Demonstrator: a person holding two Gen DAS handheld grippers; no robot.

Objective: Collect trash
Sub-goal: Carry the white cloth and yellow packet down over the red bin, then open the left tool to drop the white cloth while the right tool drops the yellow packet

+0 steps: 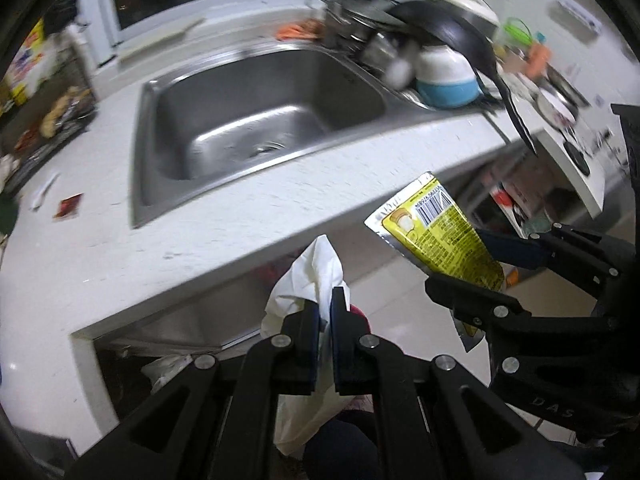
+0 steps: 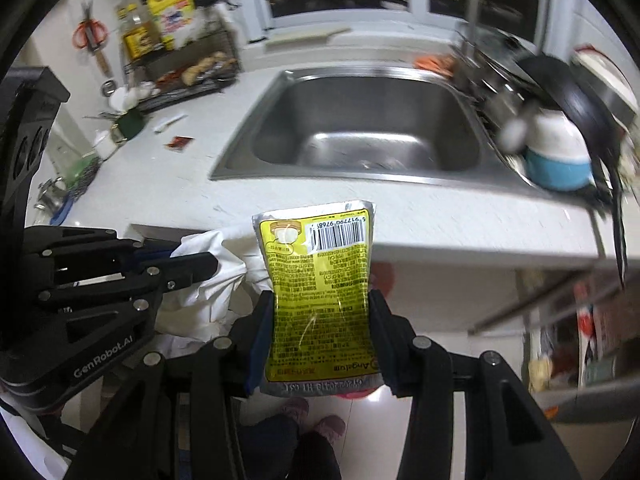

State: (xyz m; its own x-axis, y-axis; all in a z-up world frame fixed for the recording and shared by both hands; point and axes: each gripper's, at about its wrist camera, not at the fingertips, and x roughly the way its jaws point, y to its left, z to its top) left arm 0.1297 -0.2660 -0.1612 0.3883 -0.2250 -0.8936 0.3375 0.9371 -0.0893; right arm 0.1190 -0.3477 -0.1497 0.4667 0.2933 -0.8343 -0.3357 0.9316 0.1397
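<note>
My left gripper (image 1: pixel 325 304) has its jaws pinched tight on a white tissue (image 1: pixel 308 276). My right gripper (image 2: pixel 322 336) clamps a yellow pouch (image 2: pixel 320 288) btw. its jaws; both hang in front of the table (image 1: pixel 248 232), near the sink (image 1: pixel 256 120).

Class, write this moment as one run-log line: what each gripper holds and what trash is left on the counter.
left gripper: shut on white tissue | right gripper: shut on yellow packet | counter: small red wrapper left

Two tongs, one yellow pouch (image 2: pixel 320 300), one white tissue (image 1: pixel 308 280), one sink (image 1: pixel 256 120), one blue-and-white pot (image 1: pixel 446 76).
</note>
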